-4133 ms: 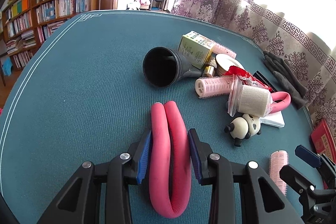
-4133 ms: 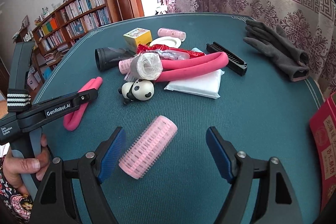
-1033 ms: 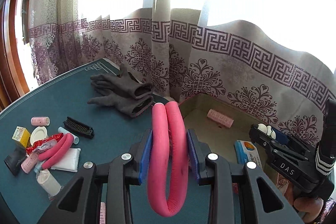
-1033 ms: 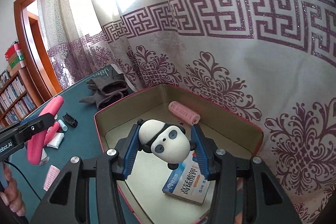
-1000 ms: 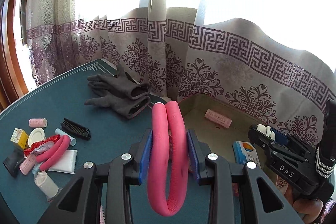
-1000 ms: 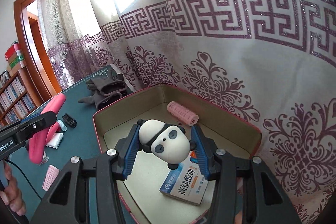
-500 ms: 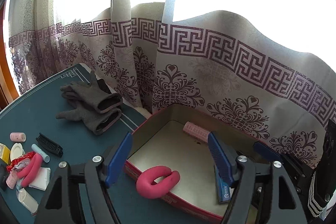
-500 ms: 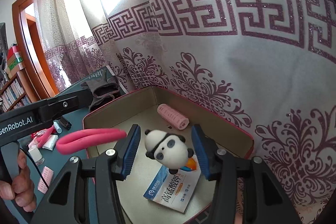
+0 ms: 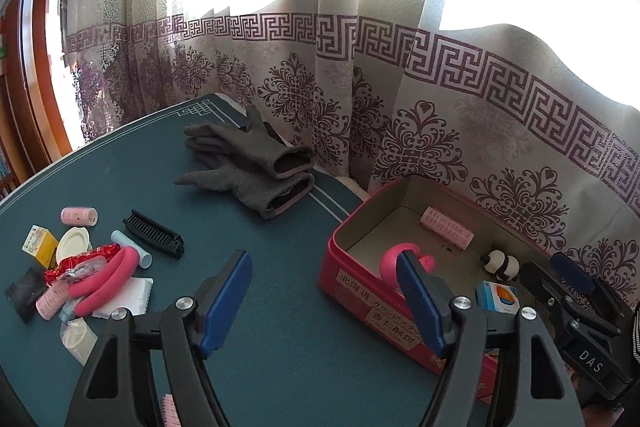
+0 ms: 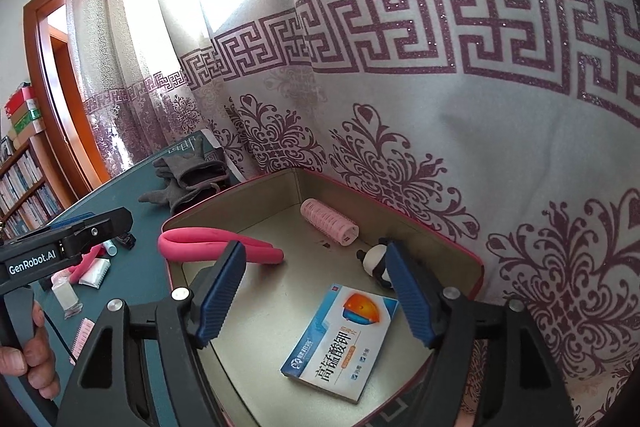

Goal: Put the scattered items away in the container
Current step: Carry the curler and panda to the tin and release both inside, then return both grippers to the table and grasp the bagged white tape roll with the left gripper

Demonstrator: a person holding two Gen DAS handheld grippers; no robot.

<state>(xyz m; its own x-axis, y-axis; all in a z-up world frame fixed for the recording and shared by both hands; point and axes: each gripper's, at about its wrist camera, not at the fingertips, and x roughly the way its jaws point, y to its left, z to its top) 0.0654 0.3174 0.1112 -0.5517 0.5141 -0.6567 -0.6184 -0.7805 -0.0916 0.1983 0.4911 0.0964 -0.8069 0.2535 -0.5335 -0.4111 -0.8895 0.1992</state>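
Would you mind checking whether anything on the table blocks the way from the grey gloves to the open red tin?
Nothing visible does. The grey gloves lie by the curtain, and only a bare strip of teal table separates them from the red tin. The black comb and the pink pile lie off to the other side.

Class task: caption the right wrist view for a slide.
Open right gripper above red tin holding panda, pink roller, foam stick.

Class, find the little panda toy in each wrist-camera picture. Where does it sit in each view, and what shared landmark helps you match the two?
Left wrist view: panda toy at lower right, inside the red tin, near its far wall.
Right wrist view: panda toy right of centre, partly behind the gripper's right finger.
Shared landmark: the pink hair roller in the tin.
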